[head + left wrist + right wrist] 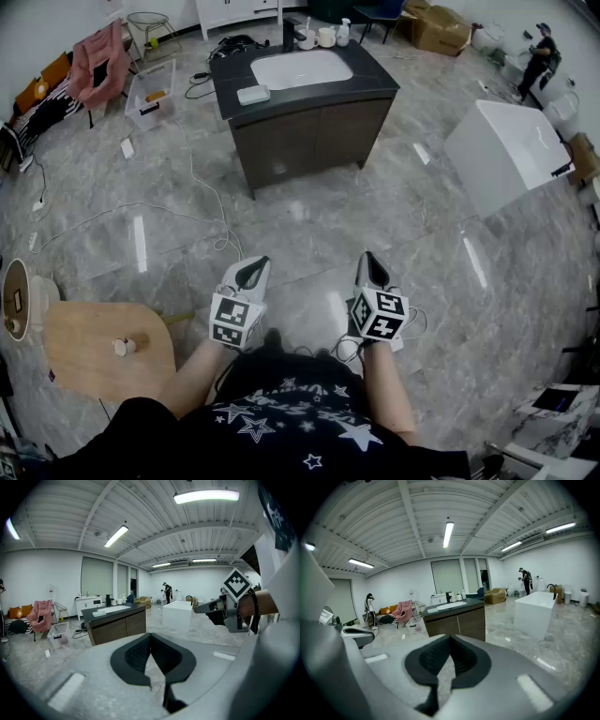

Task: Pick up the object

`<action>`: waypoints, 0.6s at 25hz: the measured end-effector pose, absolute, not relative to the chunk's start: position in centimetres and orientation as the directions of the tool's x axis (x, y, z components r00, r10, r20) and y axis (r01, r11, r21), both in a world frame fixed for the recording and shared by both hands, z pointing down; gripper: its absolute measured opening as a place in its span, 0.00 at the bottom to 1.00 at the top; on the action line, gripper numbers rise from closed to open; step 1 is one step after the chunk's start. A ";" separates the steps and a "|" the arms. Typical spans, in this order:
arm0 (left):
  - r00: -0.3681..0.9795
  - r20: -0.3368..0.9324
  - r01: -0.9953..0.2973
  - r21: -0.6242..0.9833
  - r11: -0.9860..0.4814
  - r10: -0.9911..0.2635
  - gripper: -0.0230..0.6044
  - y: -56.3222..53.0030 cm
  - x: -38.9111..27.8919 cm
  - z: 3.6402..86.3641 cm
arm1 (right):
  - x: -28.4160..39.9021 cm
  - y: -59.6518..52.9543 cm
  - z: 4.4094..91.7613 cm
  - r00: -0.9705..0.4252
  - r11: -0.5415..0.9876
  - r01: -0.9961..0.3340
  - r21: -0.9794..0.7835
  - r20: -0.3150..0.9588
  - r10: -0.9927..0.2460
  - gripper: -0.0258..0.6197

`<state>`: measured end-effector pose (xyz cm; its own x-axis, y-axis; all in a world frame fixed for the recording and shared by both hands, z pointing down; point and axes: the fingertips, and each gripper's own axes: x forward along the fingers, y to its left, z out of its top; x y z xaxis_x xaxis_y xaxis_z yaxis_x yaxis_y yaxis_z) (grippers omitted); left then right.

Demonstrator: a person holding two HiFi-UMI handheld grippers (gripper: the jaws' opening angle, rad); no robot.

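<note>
A dark vanity cabinet with a white sink stands a few steps ahead on the marble floor. On its top lie a flat white box, a black tap, cups and a spray bottle. I cannot tell which one the task means. My left gripper and right gripper are held side by side near my waist, pointing at the vanity. Both are shut with nothing between the pads. In the left gripper view the right gripper shows at the right.
A white bathtub stands at the right. A round wooden table is close at my left. Cables trail over the floor left of the vanity. A clear bin, pink chair and cardboard boxes line the back. A person stands far right.
</note>
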<state>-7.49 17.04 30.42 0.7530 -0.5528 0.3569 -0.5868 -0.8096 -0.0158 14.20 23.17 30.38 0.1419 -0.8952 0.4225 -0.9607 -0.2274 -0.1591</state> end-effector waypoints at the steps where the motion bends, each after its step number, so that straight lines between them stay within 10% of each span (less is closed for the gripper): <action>1: 0.749 0.358 -0.590 -0.020 -0.807 -0.557 0.05 17.2 -7.4 30.3 | 14.3 23.3 30.3 0.138 -0.224 -0.962 -0.159 0.423 -0.896 0.05; 15: 0.724 0.348 -0.635 -0.004 -0.773 -0.596 0.05 16.4 -11.6 30.7 | 11.8 20.6 30.5 0.097 -0.182 -0.969 -0.167 0.420 -0.902 0.05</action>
